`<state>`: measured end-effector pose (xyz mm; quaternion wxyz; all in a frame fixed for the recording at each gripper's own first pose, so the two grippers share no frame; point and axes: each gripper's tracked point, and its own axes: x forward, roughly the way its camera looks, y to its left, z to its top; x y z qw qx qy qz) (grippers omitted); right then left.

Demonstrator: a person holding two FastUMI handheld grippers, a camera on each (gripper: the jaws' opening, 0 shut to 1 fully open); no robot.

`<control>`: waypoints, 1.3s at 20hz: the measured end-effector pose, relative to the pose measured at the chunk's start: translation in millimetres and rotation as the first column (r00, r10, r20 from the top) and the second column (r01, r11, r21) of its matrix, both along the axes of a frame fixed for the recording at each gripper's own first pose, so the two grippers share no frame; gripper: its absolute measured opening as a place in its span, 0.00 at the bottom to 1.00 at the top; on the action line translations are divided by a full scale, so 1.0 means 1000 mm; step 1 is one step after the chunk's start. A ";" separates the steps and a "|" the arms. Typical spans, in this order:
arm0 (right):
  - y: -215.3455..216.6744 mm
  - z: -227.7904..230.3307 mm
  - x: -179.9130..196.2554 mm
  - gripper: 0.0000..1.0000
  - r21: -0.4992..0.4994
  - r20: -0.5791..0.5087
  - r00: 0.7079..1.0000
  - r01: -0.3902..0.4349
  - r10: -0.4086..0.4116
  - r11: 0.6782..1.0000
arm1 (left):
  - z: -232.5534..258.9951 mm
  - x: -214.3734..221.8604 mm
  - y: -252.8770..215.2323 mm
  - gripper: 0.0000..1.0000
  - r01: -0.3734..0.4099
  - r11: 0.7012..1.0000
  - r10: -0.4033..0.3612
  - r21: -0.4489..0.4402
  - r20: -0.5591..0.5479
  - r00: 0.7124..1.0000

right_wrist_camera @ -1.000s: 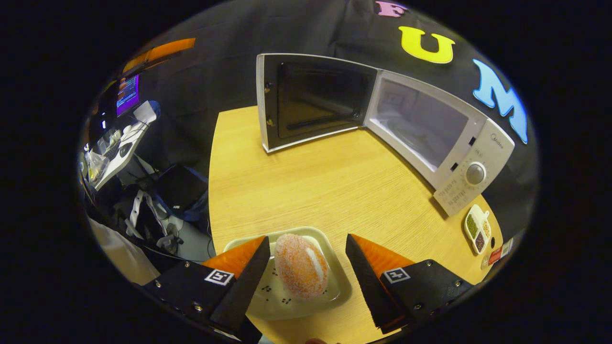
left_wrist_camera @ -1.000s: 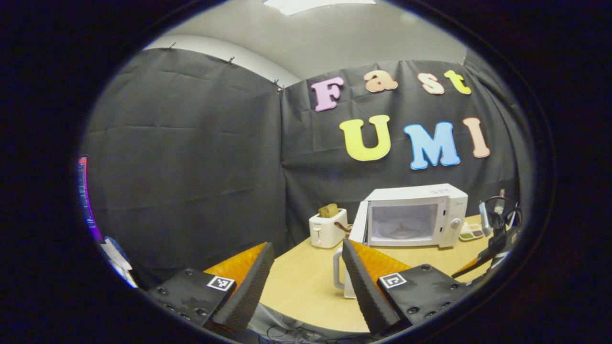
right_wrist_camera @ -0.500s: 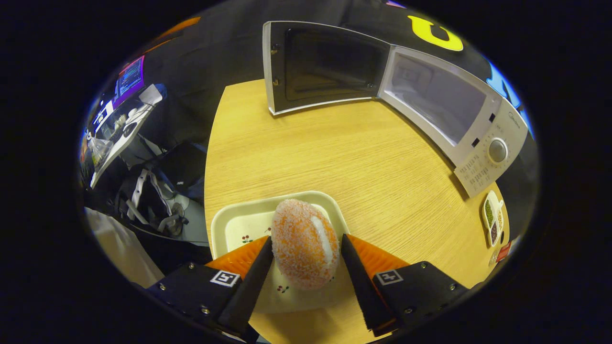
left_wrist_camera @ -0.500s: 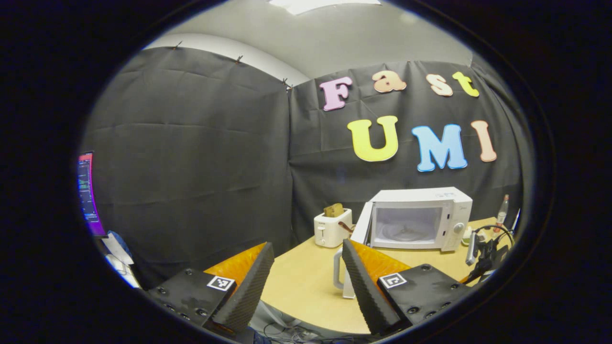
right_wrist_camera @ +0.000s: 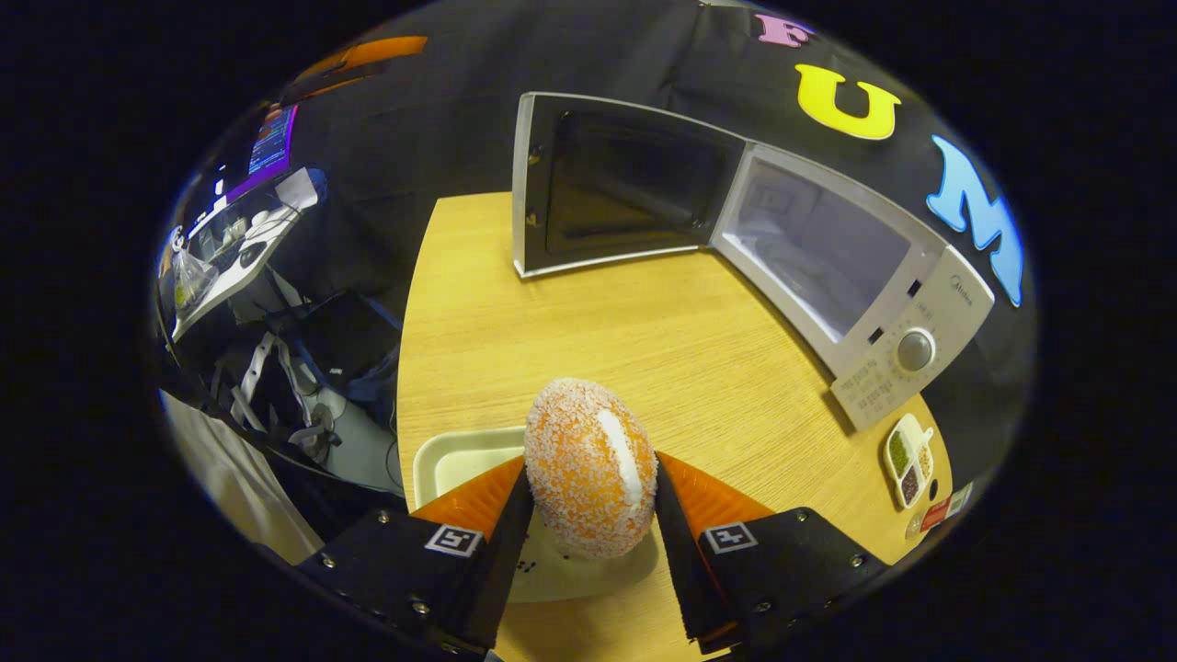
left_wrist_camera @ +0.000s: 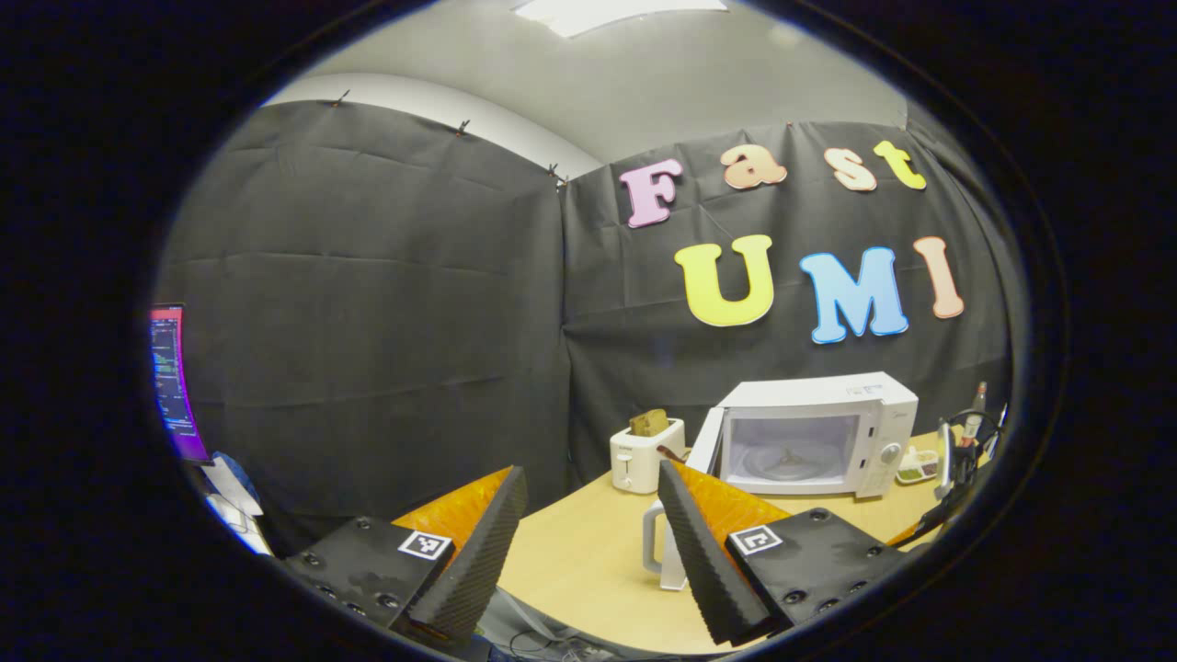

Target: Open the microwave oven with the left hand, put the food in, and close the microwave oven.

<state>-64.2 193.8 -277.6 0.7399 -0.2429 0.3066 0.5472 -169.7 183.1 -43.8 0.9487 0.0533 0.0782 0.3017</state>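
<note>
Right gripper (right_wrist_camera: 588, 515) clamps the sugar-coated bun (right_wrist_camera: 590, 466) between both fingers above the cream tray (right_wrist_camera: 451, 460) on the wooden table (right_wrist_camera: 644, 340), facing the open microwave (right_wrist_camera: 828, 267); left gripper (left_wrist_camera: 588, 552) jaws wide, empty.

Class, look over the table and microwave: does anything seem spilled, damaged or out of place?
Nothing stands out. The microwave door stands open, as the task requires, and the right hand-held gripper holds the sugared bun above its tray.
</note>
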 end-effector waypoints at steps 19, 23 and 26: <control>0.115 0.100 0.183 0.72 0.138 0.370 0.894 0.217 -0.254 0.966 | -0.014 0.030 0.109 0.95 0.034 0.998 -0.031 -0.047 0.059 0.998; 0.140 0.092 0.219 0.72 0.131 0.409 0.873 0.231 -0.264 0.964 | -0.024 0.017 0.146 0.95 -0.012 0.999 0.013 -0.042 0.045 0.999; 0.150 0.073 0.242 0.72 0.089 0.441 0.858 0.250 -0.263 0.964 | -0.027 0.014 0.167 0.93 -0.036 0.998 0.038 -0.046 0.044 0.998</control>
